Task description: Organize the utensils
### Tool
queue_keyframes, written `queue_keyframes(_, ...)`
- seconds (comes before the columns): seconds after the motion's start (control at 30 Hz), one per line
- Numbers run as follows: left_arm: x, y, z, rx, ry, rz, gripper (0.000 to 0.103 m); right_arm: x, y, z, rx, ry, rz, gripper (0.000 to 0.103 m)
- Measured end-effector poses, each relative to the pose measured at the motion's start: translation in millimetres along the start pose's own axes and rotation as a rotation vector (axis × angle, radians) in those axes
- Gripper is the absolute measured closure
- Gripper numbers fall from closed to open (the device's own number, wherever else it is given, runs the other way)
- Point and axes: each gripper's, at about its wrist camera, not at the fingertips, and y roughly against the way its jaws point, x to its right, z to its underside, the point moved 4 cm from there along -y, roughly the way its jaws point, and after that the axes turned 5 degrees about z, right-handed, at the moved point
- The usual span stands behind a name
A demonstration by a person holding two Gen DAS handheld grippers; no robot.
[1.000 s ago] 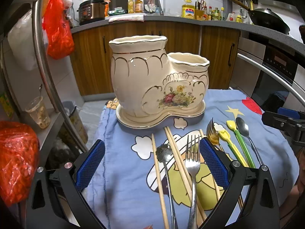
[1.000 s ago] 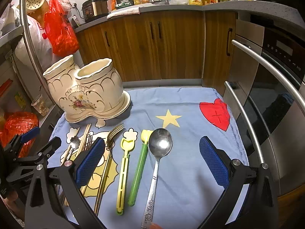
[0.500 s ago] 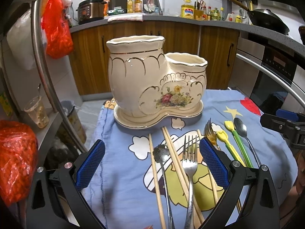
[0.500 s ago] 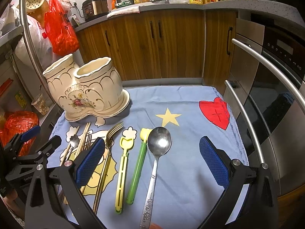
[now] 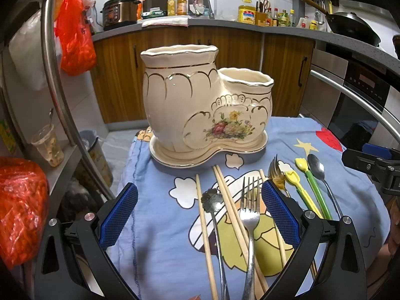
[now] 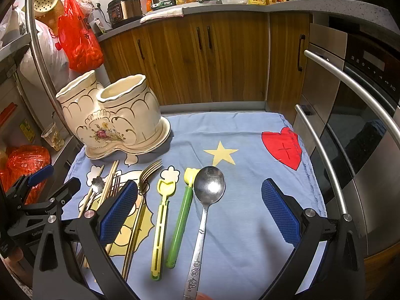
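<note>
Left gripper (image 5: 198, 212) creeps closer over the silver fork (image 5: 250, 215), jaws wide, empty; right gripper (image 6: 198, 212) too. Crossed chopsticks (image 5: 226, 200) could get snagged along.

cream floral holder (image 5: 207, 110), blue cartoon cloth (image 6: 250, 130)

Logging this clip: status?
Left gripper open. Right gripper open. Utensils, big spoon included, flat on cloth. Ceramic holder unobstructed.

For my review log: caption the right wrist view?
Open right gripper poised over steel spoon on blue cloth, ceramic holder empty.
</note>
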Motion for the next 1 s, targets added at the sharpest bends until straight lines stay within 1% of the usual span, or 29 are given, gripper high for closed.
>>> queue_keyframes(1.0,-2.5,-0.8,1.5,-0.004,0.007,0.003,0.005,-0.8,0.2,-0.2,0.001,0.006,0.002,0.005)
